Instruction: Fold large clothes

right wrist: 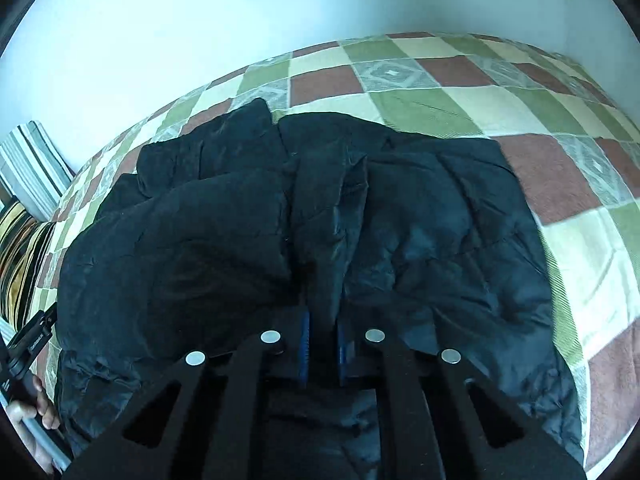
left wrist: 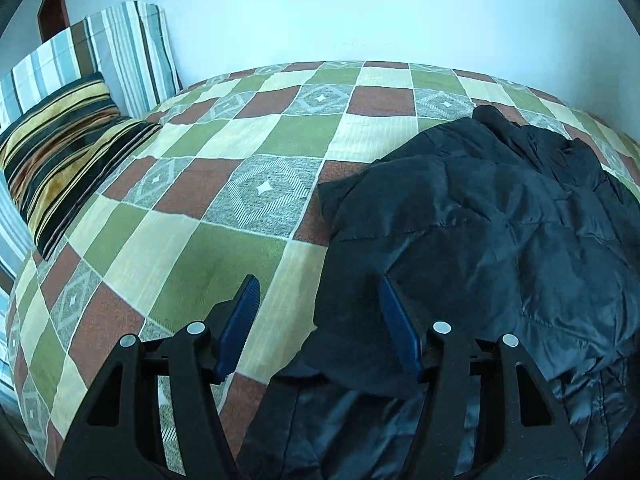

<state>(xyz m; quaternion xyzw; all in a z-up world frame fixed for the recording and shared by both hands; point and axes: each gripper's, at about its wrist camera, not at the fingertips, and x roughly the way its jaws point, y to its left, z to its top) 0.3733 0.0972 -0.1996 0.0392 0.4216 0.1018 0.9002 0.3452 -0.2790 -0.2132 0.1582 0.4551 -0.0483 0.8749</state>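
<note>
The dark padded jacket point(right wrist: 304, 216) lies spread on the bed, rumpled, its two front panels meeting along a raised fold down the middle, with the upper part bunched toward the wall. From my right wrist camera I see the right gripper point(right wrist: 322, 320) low over the near edge of the jacket, its blue pads drawn close together with a ridge of the dark fabric pinched between them, so I read it as clamped on the jacket. From my left wrist camera the jacket point(left wrist: 480, 232) fills the right half of the view, and my left gripper point(left wrist: 318, 288) stands about half open at its left edge: the right pad sits over the dark fabric, the left pad over the bedspread, and nothing is pressed between them. The checked bedspread point(left wrist: 208, 248), in green, cream, brick red and grey diamond squares, shows all around the jacket. At the head of the bed a dark cushion with yellow stripes point(left wrist: 60, 160) leans against a blue-and-white striped pillow point(left wrist: 132, 52), both well apart from the jacket. A pale wall point(left wrist: 320, 12) runs behind. At the lower left of the right view, my left hand point(right wrist: 28, 416) grips the handle of its tool.
</note>
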